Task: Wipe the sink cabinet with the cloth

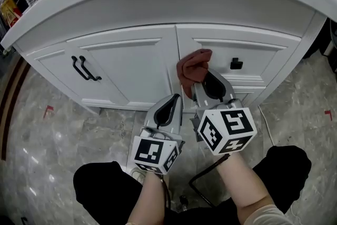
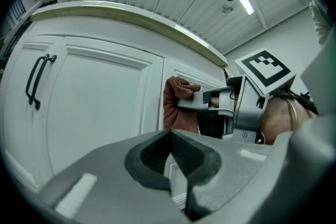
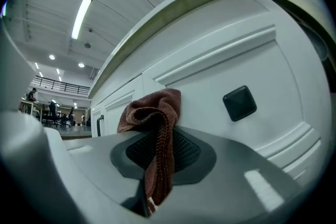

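Left gripper [image 1: 171, 107]: jaws pressed together, nothing between, just beside right gripper [image 1: 204, 81]. Right jaws pinching brown cloth [image 1: 192, 65]; cloth against white sink cabinet [image 1: 131, 71] front, between door and drawer, left of black knob [image 1: 236, 64]

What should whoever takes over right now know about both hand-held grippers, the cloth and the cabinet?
Right hand-held gripper: shut on the brown cloth, which lies against the white cabinet front, between the door and the drawer with the square knob.
Left hand-held gripper: shut, empty, low beside the right one, off the cabinet.
Done: cannot tell; no wipe marks show.
Left: probably wipe across the door and drawer fronts.
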{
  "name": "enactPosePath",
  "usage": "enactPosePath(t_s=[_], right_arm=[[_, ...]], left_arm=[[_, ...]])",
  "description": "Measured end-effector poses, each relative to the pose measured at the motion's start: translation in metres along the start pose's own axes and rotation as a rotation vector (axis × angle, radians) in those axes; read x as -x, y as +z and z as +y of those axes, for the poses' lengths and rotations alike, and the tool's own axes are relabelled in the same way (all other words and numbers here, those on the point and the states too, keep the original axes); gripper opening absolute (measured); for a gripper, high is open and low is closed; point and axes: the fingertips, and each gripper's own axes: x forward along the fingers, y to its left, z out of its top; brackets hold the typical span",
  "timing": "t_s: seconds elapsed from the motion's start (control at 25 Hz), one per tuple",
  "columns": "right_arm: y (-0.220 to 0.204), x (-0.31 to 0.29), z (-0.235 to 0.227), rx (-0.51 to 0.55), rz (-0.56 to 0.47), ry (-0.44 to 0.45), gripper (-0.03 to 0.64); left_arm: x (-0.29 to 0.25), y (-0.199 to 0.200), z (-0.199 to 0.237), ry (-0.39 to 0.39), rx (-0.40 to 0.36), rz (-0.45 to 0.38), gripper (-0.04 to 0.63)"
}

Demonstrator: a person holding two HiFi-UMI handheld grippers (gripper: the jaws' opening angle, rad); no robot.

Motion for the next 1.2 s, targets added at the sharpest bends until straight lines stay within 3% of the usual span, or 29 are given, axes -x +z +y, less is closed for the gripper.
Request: enactPosePath(t_s=[0.2, 0.44, 0.72, 0.96, 1.2], right_arm=[[0.0, 0.012, -0.034, 0.012, 0.024, -0.093, 0.092], [0.001, 0.024, -0.054, 0.039, 0.04, -0.134, 0.094], [0.022, 0.047, -0.06, 0.097, -0.021, -0.171, 0.091], [0.029, 0.064, -0.08, -0.071, -0.062, -0.184, 0.095], [0.038, 0.073, -0.099, 0.014, -0.079, -0.277, 0.092]], left_arm=[[-0.011, -0.002, -0.022, -0.046, 0.007, 0.006, 0.002], [-0.021, -0.001, -0.044, -0.082, -0.017, 0.012, 0.002], [-0.031, 0.002, -0.049, -0.088, 0.01, -0.003, 0.002], [-0.041, 0.001, -0.065, -0.121, 0.018, -0.006, 0.002], [-0.052, 0.005, -0.079, -0.148, 0.003, -0.017, 0.002]])
